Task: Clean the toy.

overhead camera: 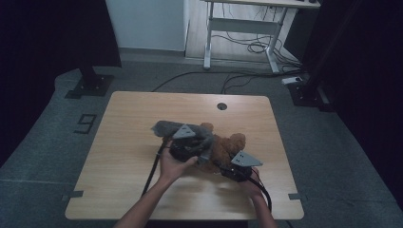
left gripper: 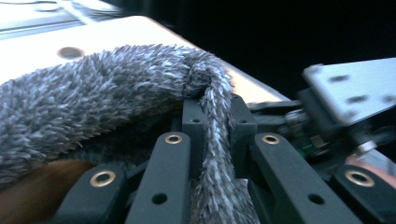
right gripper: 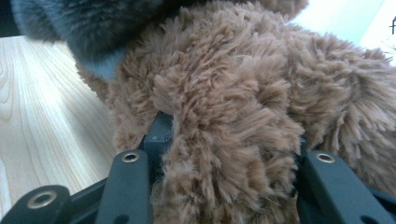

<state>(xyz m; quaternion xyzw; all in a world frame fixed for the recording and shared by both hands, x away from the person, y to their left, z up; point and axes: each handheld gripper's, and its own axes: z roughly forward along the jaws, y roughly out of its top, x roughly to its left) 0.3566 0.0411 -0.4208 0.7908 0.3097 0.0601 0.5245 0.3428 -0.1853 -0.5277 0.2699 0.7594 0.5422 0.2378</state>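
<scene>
A brown plush toy (overhead camera: 229,144) lies on the wooden table (overhead camera: 123,114), right of its middle. A grey fluffy cloth (overhead camera: 165,127) lies over the toy's left side. My left gripper (overhead camera: 203,151) is shut on a narrow strip of that grey cloth (left gripper: 93,107), which runs between the pads of the left gripper (left gripper: 215,116). From the toy's near right side, my right gripper (overhead camera: 224,165) is shut on it. A thick fold of brown plush (right gripper: 224,93) bulges between the pads of the right gripper (right gripper: 229,140). The grey cloth (right gripper: 88,28) hangs over the toy's upper left.
A round cable hole (overhead camera: 222,106) sits near the table's far edge. Beyond the table stand a white desk frame (overhead camera: 237,28), floor cables (overhead camera: 247,76) and two black stand bases (overhead camera: 90,85). The table's left half is bare wood (right gripper: 42,116).
</scene>
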